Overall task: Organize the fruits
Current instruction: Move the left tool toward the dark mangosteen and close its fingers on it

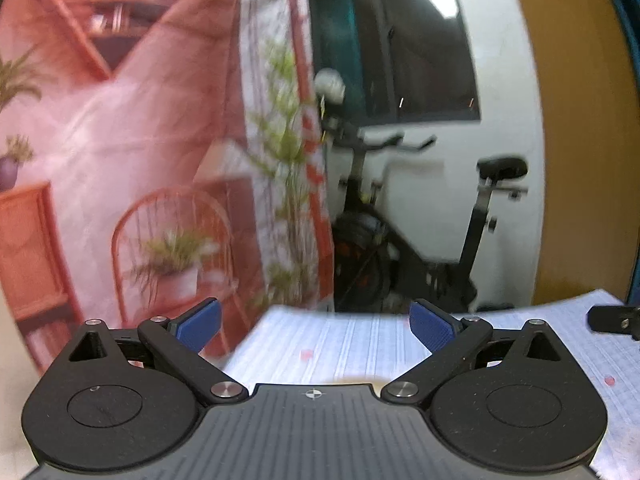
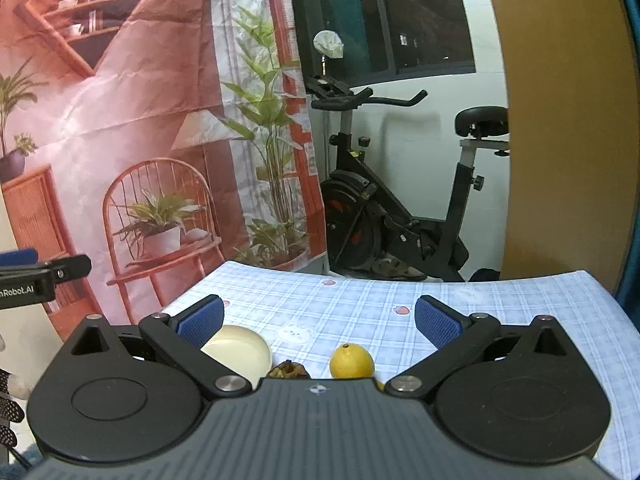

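Black gripper housing fills the bottom of both wrist views, each with a small crosshair mark at its middle. Beyond it, the largest thing is the printed backdrop (image 2: 132,120) of shelves, a rattan chair and potted plants, hanging behind the table at left. An exercise bike (image 2: 400,200) stands by the white wall to its right, below a dark window.

A checked tablecloth (image 2: 500,312) with small pink fruit prints and a bear face covers the table. On it, close under the right gripper (image 2: 319,320), sit a cream bowl (image 2: 240,350), a yellow lemon (image 2: 352,361) to its right, and between them a dark, brownish fruit (image 2: 288,370), mostly hidden by the housing. The right gripper's blue-padded fingers (image 2: 202,320) stand wide apart, holding nothing.

The left gripper (image 1: 314,324) also has its fingers spread wide and empty, above the blurred cloth. Seen at the right view's left edge, its side bears partly cut-off white lettering reading "nRobot.AI".
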`<state>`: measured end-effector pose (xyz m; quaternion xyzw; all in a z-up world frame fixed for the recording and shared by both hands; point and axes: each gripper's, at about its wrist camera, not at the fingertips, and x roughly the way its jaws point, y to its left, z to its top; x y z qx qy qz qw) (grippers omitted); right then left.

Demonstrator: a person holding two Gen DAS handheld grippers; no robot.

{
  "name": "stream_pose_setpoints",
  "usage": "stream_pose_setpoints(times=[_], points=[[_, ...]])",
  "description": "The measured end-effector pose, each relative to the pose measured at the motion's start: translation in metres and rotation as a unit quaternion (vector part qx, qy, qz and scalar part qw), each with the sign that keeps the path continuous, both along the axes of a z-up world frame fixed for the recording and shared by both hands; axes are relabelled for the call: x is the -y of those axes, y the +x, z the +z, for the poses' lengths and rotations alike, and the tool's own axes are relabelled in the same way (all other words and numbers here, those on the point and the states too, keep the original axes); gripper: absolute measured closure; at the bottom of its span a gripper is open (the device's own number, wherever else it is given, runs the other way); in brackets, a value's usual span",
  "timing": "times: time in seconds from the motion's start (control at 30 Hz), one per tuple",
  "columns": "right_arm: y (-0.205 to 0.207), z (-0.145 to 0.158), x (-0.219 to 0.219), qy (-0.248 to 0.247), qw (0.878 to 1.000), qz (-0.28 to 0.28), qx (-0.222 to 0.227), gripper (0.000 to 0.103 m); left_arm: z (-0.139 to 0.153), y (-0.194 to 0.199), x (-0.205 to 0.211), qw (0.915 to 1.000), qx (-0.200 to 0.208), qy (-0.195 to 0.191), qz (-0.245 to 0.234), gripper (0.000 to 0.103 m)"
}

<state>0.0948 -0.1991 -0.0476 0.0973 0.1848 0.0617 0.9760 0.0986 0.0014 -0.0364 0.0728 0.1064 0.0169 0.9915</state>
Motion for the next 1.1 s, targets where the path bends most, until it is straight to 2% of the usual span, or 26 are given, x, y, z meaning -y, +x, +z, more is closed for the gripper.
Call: stream_pose_setpoints(times=[0.07, 0.2, 0.33, 0.5, 0.63, 0.9, 1.1], points=[[0.011, -0.006, 0.002, 0.004, 1.0, 0.008, -0.005, 0.0, -0.005, 0.008, 0.002, 1.0, 0.003, 0.006, -0.006, 0.002], [0.031, -0.015, 0.003, 0.003, 1.0, 0.012, -0.009, 0.0, -0.011, 0.034, -0.005, 0.9984, -0.04, -0.035, -0.017, 0.002], [0.041, -0.024, -0.008, -0.03, 0.999, 0.011, 0.001, 0.0, -0.019, 0.054, -0.011, 0.9965, -0.068, -0.043, -0.023, 0.002], [0.054, -0.041, -0.016, -0.06, 0.998, 0.007, -0.018, 0.0, -0.033, 0.07, -0.012, 0.9958, -0.088, -0.025, -0.006, 0.001], [0.058, -0.046, -0.01, -0.057, 0.998, -0.007, -0.026, 0.001, -0.041, 0.089, -0.013, 0.9917, -0.126, -0.024, -0.006, 0.001], [0.047, -0.053, 0.009, -0.048, 0.997, -0.037, -0.042, 0.0, -0.054, 0.102, -0.015, 0.9864, -0.163, -0.018, -0.008, 0.001], [0.041, -0.061, 0.01, -0.054, 0.995, -0.029, -0.075, 0.0, -0.051, 0.096, -0.014, 0.9864, -0.16, -0.029, -0.025, 0.001]])
